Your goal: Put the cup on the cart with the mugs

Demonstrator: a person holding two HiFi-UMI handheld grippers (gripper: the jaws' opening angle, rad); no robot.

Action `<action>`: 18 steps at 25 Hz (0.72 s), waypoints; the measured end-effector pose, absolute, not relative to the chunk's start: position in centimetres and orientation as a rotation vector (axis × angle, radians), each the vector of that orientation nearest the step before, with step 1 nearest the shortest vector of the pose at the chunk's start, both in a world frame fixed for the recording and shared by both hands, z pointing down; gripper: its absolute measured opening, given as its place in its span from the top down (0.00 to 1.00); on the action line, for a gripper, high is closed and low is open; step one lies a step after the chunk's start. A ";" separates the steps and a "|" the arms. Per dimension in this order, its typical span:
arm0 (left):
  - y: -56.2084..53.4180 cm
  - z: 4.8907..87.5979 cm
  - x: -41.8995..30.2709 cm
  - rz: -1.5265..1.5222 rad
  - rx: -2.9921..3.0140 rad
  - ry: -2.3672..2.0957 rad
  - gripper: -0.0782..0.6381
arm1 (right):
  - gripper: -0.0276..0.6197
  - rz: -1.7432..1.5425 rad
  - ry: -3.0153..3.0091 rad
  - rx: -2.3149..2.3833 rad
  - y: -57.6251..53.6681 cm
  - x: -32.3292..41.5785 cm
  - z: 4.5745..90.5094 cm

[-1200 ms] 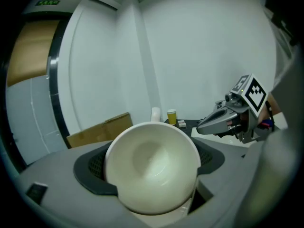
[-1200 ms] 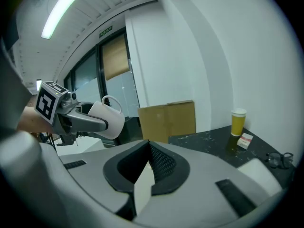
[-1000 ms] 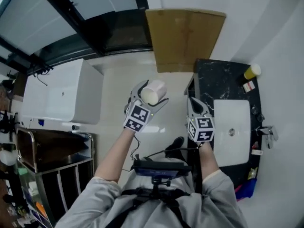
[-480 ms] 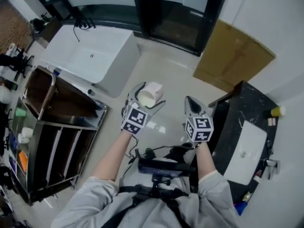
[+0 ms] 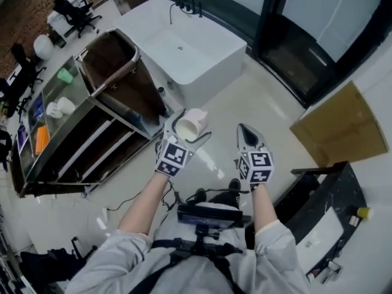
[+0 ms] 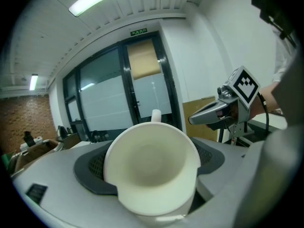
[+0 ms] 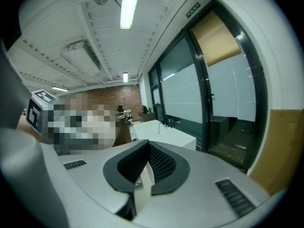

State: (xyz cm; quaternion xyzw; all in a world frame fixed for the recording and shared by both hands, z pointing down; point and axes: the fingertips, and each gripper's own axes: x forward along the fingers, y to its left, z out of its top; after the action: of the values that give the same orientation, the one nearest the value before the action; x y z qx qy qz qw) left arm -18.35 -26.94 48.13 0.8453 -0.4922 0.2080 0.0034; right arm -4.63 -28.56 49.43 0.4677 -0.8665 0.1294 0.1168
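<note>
As the cart (image 5: 122, 118) stands upper left, my left hand-held gripper (image 5: 188, 127) pinches the cup (image 5: 192, 120) for carrying; my right hand-held gripper (image 5: 244, 129), unneeded, is pressed together.

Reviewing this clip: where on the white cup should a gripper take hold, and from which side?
Grip across the round body of the cup, one pad on each side, coming in from the mouth end, as the left gripper does here. The open mouth faces that gripper and the handle sits at the far end, so the smooth sides are free and the handle is clear of the pads. It looks like a steady hold.
</note>
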 end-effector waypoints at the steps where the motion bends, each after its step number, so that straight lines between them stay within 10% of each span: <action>1: -26.6 48.1 -20.0 0.646 2.608 -1.596 0.24 | 0.94 0.366 -2.559 1.313 -28.8 -6.3 49.2; 18: -17.6 47.0 -39.4 0.550 1.860 -2.257 0.24 | 0.94 0.279 -2.818 0.390 -27.2 -27.8 48.0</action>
State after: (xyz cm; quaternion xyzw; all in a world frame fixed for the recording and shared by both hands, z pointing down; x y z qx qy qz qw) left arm -39.35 -17.62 47.03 0.6230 -0.7558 0.1840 0.0829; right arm -27.77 -27.23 48.01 0.1349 -0.9760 0.0967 0.1410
